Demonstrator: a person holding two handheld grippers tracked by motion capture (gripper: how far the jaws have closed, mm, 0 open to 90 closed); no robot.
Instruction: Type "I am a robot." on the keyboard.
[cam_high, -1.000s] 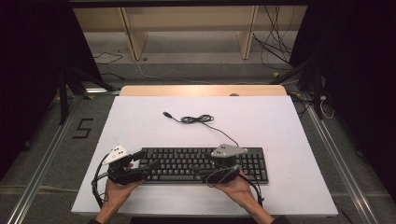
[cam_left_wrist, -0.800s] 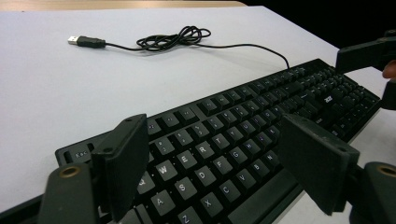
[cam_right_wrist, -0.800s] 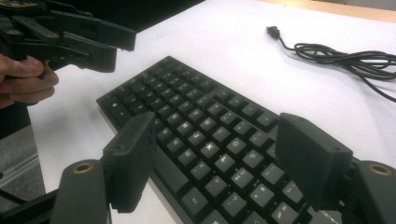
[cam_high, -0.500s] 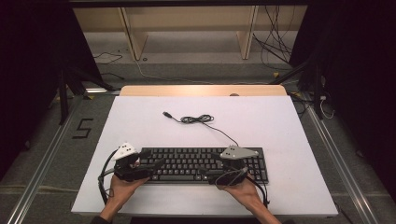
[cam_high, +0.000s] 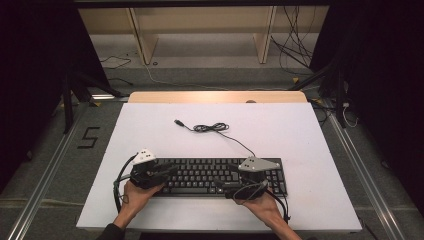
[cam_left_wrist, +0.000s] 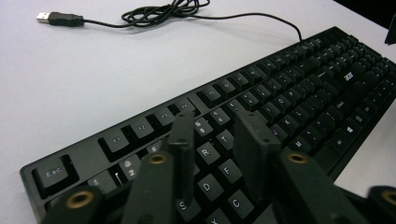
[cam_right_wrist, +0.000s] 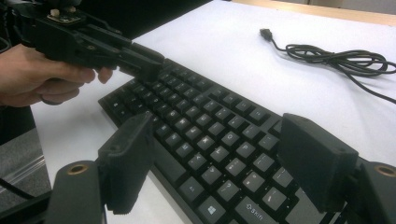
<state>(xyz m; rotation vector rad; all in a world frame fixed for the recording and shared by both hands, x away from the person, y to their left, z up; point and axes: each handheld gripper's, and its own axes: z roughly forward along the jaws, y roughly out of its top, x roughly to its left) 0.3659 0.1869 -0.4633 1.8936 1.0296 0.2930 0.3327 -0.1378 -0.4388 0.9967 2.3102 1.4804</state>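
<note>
White table (cam_high: 300, 130): both claws low over keyboard (cam_high: 210, 175), L (cam_high: 167, 172) narrowing.

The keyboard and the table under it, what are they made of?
The keyboard looks like black plastic: matte moulded keys with printed white letters, faintly shiny at the edges. The table has a smooth, flat white top with a soft sheen, maybe laminate or painted board; a pale wood-coloured strip along its far edge hints at wood underneath, though I can't be sure.

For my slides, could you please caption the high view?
Two hand-held grippers poised over a black keyboard on a white table.
</note>
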